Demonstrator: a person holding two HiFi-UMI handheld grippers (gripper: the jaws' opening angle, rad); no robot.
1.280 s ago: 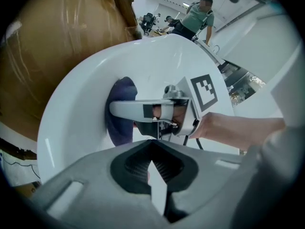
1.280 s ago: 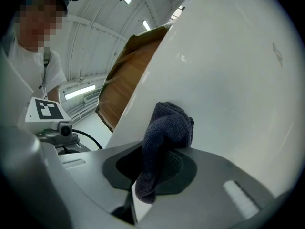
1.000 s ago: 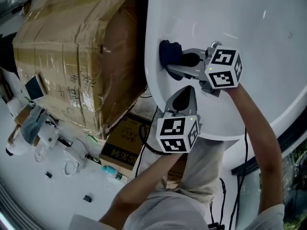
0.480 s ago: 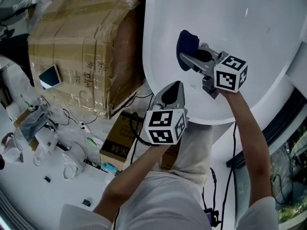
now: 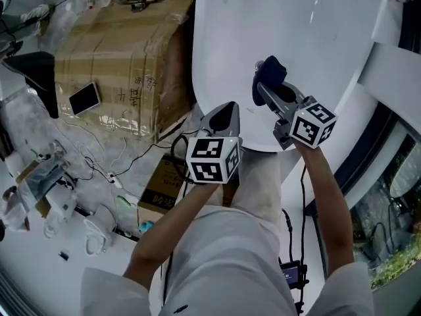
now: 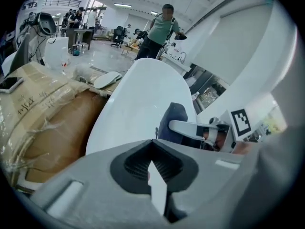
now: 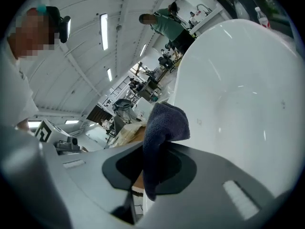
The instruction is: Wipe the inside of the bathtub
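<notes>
Dark blue cloth [image 5: 268, 78] is pinched in the right gripper [image 5: 266, 92]. The jaws are clamped on its lower fold, and the loose top bunches above them. That gripper reaches over the near end of the white bathtub [image 5: 296, 25] and holds the cloth against or just off the inner wall. The head view does not settle whether it touches.

In the right gripper view the cloth [image 7: 164, 128] stands upright between the jaws, with the smooth basin [image 7: 238, 94] curving away behind it.

The left gripper [image 5: 227, 114] sits at the tub's near rim, just beside the right one. Its jaws are pressed together with nothing between them. Its own view looks along the tub [image 6: 143, 94] toward the cloth [image 6: 172, 120].

A taped cardboard box [image 5: 125, 64] stands left of the tub with a phone [image 5: 84, 97] lying on top.
</notes>
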